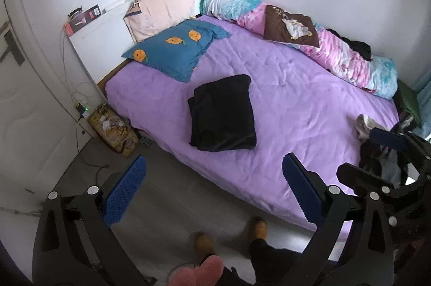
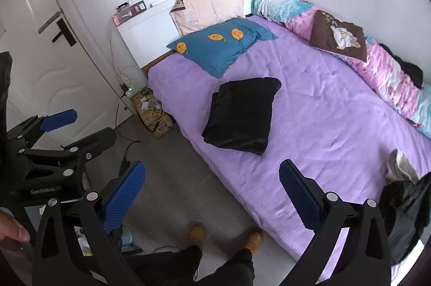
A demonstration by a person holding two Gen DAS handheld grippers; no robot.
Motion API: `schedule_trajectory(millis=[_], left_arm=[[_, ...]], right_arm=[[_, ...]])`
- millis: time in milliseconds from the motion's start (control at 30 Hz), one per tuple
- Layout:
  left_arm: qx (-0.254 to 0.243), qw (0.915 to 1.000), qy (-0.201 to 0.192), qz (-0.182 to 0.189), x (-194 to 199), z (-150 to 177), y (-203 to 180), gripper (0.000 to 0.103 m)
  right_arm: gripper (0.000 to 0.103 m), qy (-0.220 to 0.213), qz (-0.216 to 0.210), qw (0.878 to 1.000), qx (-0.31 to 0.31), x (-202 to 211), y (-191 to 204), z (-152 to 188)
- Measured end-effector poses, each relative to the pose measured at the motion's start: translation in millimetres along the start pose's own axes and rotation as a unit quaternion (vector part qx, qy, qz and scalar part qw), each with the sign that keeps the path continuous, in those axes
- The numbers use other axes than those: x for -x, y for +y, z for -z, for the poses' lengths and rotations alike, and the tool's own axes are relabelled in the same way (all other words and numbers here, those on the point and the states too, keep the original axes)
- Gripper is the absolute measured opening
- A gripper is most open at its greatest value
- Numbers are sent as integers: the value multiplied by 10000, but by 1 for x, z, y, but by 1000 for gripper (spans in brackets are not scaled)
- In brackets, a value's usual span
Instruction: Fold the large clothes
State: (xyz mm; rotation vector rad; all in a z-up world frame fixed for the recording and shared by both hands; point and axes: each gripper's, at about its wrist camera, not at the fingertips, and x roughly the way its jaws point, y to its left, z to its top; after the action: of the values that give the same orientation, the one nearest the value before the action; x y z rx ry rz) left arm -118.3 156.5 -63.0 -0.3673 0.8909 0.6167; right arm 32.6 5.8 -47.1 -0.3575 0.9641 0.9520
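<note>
The folded black garment (image 1: 222, 113) is matt cloth on a soft, fleecy purple bedspread (image 1: 296, 103). Each tool's fingers (image 2: 124, 198) carry blue, grid-textured rubbery pads on matt black plastic.

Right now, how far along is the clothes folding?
Done: one black garment lies folded in a neat rectangle on the purple bed. In hand: nothing; the left gripper and right gripper both hang open above the bed's edge and the floor. Left: a heap of dark, unfolded clothes at the bed's near right corner, apparently next.
</note>
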Motion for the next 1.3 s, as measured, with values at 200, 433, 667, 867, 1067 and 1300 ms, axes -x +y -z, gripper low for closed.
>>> schedule_trajectory(millis=[200, 433, 667, 867, 1067, 1300], left_arm=[[30, 10000, 84, 9, -6, -1, 5, 97], [59, 9999, 124, -21, -8, -1, 9, 97], [58, 9999, 92, -16, -6, -1, 6, 97], [70, 9999, 88, -12, -4, -1, 4, 97], [42, 10000, 85, 15, -6, -8, 4, 97], [9, 10000, 52, -1, -8, -18, 2, 97]], right_arm=[[97, 15, -6, 10000, -18, -1, 0, 0], [97, 34, -19, 10000, -41, -2, 2, 0], [97, 37, -19, 10000, -44, -2, 2, -1], [97, 24, -17, 10000, -24, -1, 1, -2], [97, 34, -21, 10000, -21, 0, -1, -2], [97, 22, -26, 10000, -27, 1, -1, -2]])
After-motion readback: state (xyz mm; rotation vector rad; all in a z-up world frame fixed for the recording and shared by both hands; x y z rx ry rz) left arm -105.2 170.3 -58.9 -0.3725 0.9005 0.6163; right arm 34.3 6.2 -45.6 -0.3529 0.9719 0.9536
